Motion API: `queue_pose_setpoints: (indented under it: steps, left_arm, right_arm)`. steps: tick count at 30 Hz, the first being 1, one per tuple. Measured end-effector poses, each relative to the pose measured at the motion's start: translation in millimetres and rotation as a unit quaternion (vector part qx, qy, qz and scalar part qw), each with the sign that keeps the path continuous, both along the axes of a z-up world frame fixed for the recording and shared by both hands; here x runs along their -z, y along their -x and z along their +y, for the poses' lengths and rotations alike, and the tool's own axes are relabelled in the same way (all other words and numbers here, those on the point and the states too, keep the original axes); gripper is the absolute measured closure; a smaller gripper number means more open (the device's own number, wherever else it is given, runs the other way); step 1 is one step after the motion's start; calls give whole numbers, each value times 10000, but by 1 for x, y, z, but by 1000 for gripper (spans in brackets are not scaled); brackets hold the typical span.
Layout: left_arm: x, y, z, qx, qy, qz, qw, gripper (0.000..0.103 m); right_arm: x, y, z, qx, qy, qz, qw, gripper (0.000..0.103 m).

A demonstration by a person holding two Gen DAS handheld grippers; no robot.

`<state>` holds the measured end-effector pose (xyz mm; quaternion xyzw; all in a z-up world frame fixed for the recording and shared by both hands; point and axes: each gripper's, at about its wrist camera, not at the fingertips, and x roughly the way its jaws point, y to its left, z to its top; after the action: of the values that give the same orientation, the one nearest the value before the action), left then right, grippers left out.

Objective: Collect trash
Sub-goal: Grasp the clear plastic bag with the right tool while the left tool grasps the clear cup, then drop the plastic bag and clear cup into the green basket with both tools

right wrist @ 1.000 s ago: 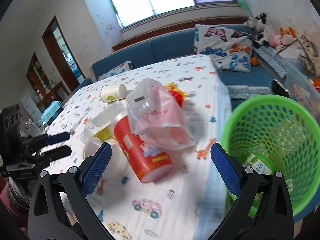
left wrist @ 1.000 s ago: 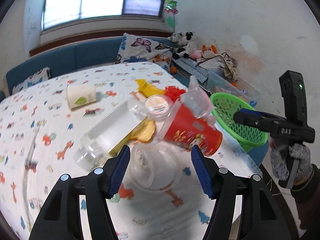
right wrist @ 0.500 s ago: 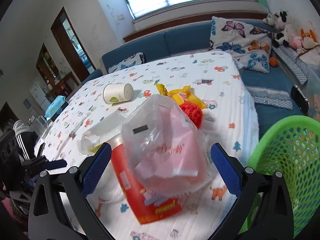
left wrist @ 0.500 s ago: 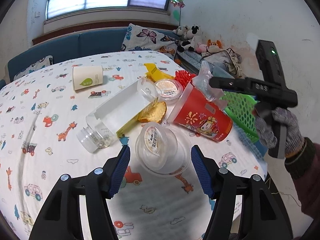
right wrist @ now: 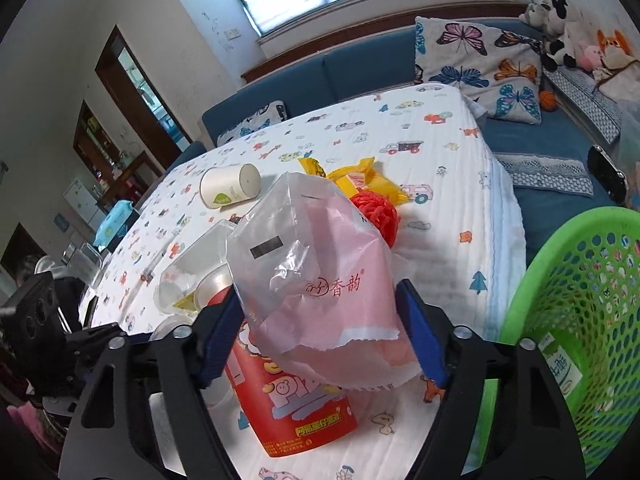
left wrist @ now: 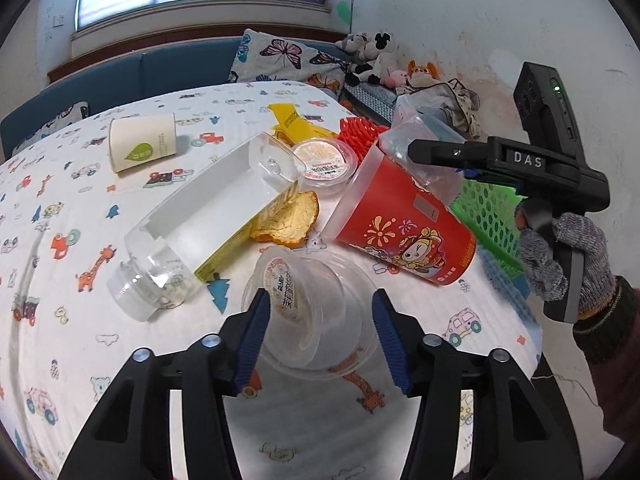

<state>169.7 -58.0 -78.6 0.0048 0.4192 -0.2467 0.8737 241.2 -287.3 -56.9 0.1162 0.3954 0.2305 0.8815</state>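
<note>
Right wrist: right gripper [right wrist: 320, 332] jaws just closing round plastic bag [right wrist: 316, 276], pads touching; green basket [right wrist: 576, 320] just right. Left gripper [left wrist: 320, 332] closing astride clear cup [left wrist: 312, 312], not clamped.

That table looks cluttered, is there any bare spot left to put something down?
Yes: the cloth is bare left of the paper cup and bottle, and behind the yellow wrapper. It is crowded from the red cup toward the green basket.
</note>
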Motion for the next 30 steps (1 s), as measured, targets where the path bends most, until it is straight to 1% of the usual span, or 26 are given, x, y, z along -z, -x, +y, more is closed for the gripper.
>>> queue_pose_setpoints:
  steps: [5,6,10,17,22,26,30]
  left_arm:
    - [5,-4,-1,36,38,95,9999,66]
    - [6,-5,-1,38,57,127,9999,67]
    - [8,-5,-1,75,109,160,9998,79]
    - [3,2,0,96,155,59,9998,79]
    - [-11,13,0,168,238,-99,9995,79]
    - [-26,21,-6,316,350,-227,9986,80]
    - [-39,27,-22,553,435,-354,9969,80]
  right_arm:
    - [-5,7,-7,114,-80,-110,9998,37]
    - [-7,9,-8,121,-107,-137,9998,38]
    - [-16,18,-12,142,-191,-254,9994,38]
    - [-32,35,-18,210,-273,-452,9984,38]
    - [-40,50,-28,348,-332,-544,9974,38]
    - [-41,61,-40,523,-251,-581,9966,38]
    - [-39,73,-58,797,-165,-556,9951,38]
